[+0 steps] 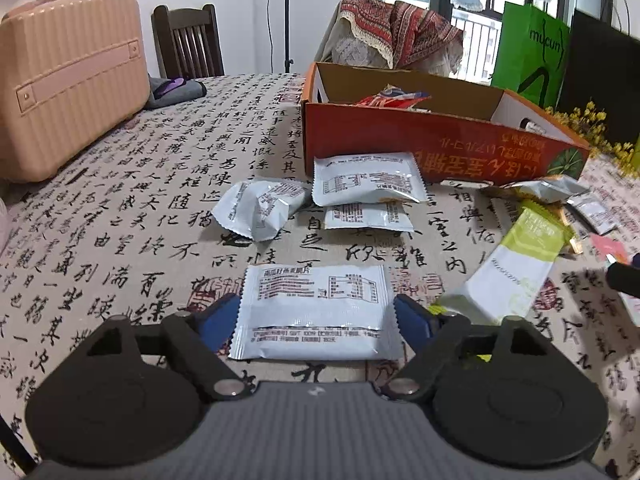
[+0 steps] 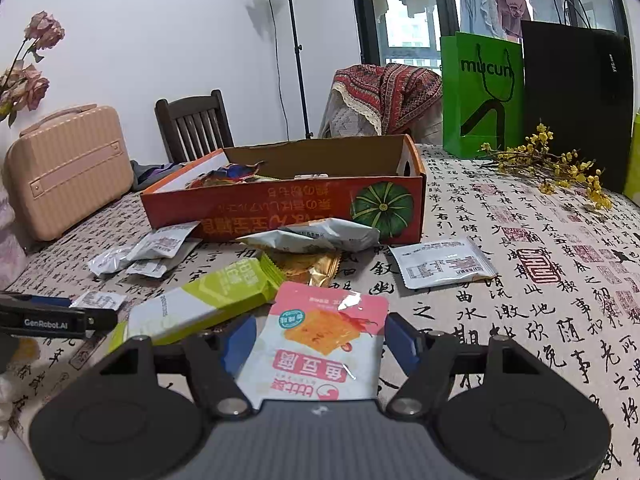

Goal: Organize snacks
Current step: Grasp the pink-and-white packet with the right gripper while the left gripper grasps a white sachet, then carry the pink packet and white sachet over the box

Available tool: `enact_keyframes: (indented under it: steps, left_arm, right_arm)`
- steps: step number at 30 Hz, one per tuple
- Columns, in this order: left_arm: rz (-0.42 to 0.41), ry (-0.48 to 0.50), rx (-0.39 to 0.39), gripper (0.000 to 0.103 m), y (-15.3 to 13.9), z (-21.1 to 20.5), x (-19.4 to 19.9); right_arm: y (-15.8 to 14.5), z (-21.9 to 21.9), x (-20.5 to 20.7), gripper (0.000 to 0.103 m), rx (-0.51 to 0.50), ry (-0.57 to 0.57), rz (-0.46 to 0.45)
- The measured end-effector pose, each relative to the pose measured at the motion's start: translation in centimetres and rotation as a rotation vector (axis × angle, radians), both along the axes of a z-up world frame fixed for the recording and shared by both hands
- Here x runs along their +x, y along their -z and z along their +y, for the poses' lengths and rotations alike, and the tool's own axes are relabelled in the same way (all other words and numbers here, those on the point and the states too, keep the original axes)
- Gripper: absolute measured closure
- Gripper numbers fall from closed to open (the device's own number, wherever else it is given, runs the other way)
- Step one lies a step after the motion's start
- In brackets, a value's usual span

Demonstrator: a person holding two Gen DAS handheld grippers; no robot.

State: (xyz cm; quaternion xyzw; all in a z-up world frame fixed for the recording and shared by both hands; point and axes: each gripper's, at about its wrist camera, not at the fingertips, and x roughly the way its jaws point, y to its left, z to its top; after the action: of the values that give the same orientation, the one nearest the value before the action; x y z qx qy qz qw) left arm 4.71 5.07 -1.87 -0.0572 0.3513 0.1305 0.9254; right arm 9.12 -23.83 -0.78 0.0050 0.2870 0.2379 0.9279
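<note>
Left gripper (image 1: 316,312): your jaws flank the white packet (image 1: 316,312) lying flat; the pads reach its edges, but a firm pinch I cannot tell.
Right gripper (image 2: 318,342): you grip the pink pouch (image 2: 326,336) between both pads.
Advice: squeeze squarely, lift level, carry to the orange box (image 1: 400,136).
Surface: calligraphy tablecloth (image 1: 120,220), more snacks scattered near the box.
Room: pink suitcase (image 1: 68,80), wooden chair (image 1: 188,44), green bag (image 2: 482,92).

Orange box (image 1: 400,136) contents mostly hidden by its wall, pink suitcase (image 1: 68,80) cut off at left edge
</note>
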Motion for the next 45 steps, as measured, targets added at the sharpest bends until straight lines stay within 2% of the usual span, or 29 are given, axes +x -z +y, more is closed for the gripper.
enact_keyframes:
  steps: [3,7,15,21,33,45]
  left_arm:
    - [-0.018,0.003,0.006,0.029,-0.2,-0.1,-0.5]
    - [-0.033,0.012,-0.005,0.032,-0.5,-0.1,-0.8]
    - [-0.076,0.022,-0.003,0.032,-1.6,-0.3,-1.3]
    - [-0.139,0.038,0.003,0.032,-3.8,-0.6,-1.2]
    - [-0.262,0.062,-0.016,0.032,-8.3,-1.4,1.6]
    - [-0.324,0.087,-0.031,0.032,-11.0,-2.6,6.7]
  right_arm:
    - [0.0,0.0,0.0,0.033,0.003,0.000,-0.001]
    - [0.0,0.0,0.0,0.033,0.003,-0.001,-0.002]
    - [-0.2,0.0,-0.1,0.033,0.003,0.001,-0.011]
    - [-0.9,-0.1,0.1,0.033,0.006,0.008,-0.031]
    - [-4.2,-0.3,1.8,0.033,0.022,0.030,-0.125]
    - [-7.7,2.0,6.1,0.033,0.052,0.013,-0.199]
